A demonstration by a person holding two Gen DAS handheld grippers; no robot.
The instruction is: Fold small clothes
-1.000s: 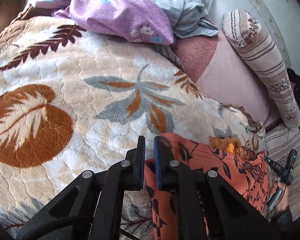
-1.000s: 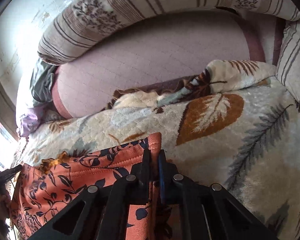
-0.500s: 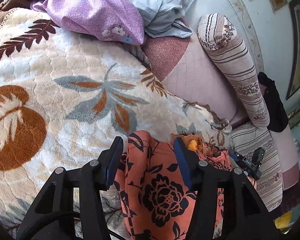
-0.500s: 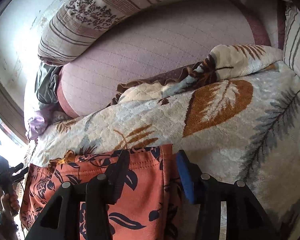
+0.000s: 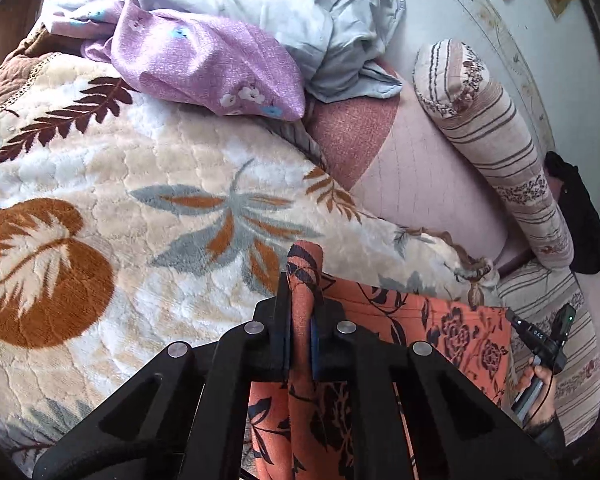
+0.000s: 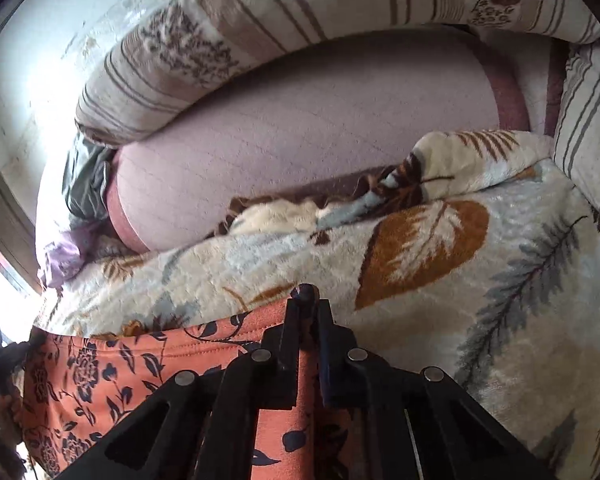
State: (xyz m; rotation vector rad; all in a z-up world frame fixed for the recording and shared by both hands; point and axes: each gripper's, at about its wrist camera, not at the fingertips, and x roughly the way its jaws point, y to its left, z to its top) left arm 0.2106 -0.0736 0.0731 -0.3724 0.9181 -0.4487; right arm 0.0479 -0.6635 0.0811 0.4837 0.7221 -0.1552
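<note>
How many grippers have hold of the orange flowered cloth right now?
2. The left gripper is shut on one corner of the orange flowered cloth; the right gripper is shut on the opposite corner, the cloth stretched between them above the leaf-print blanket.

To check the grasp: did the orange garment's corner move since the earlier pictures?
Yes. The orange garment's corner is now pinched up in the left tool, standing higher against the leaf blanket.

My two wrist cameras look down along my jaws, close over the bed (image 5: 180, 184), sharing the orange cloth (image 5: 440, 320) (image 6: 112, 368).
</note>
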